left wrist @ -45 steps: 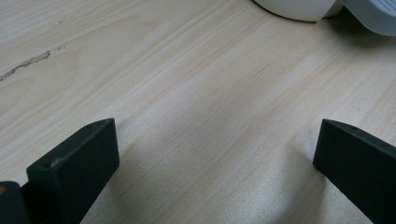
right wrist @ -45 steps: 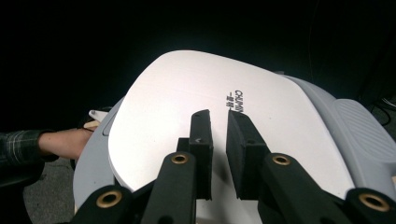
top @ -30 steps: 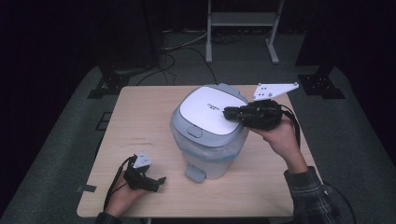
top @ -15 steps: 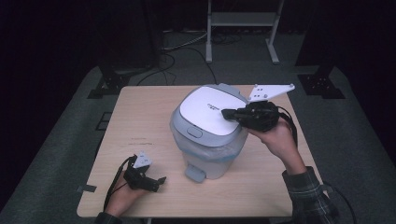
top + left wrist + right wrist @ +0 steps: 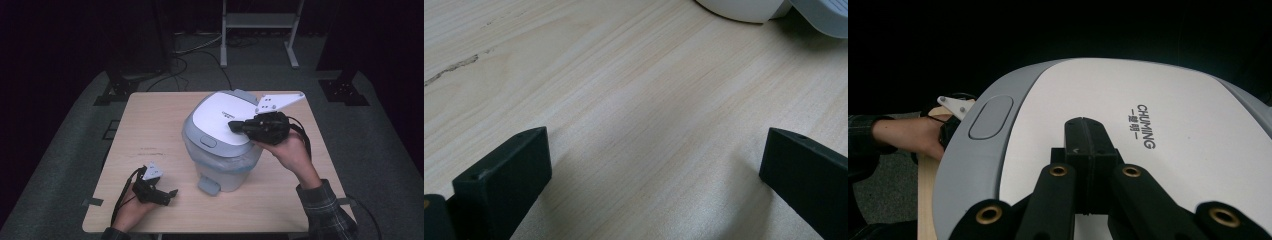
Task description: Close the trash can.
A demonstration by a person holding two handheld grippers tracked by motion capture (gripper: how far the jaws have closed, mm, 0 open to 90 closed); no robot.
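A pedal bin (image 5: 220,165) stands in the middle of the wooden table (image 5: 150,125), with a white lid (image 5: 217,117) in a grey rim, a blue liner and a grey pedal (image 5: 208,186) at its front. My right gripper (image 5: 234,126) lies level across the lid's right side, jaws shut with nothing between them. In the right gripper view the closed tips (image 5: 1085,135) sit low over the white lid (image 5: 1173,105), near the printed brand name; contact is unclear. My left gripper (image 5: 167,194) rests on the table at the front left, open (image 5: 654,165) over bare wood.
A grey push button (image 5: 990,116) sits in the lid's rim. Behind the table a metal stand (image 5: 260,20) and cables lie on the dark floor. The bin's base (image 5: 744,7) is just ahead of the left jaws.
The right gripper has shifted slightly on the lid. The left hand and the bin have kept still.
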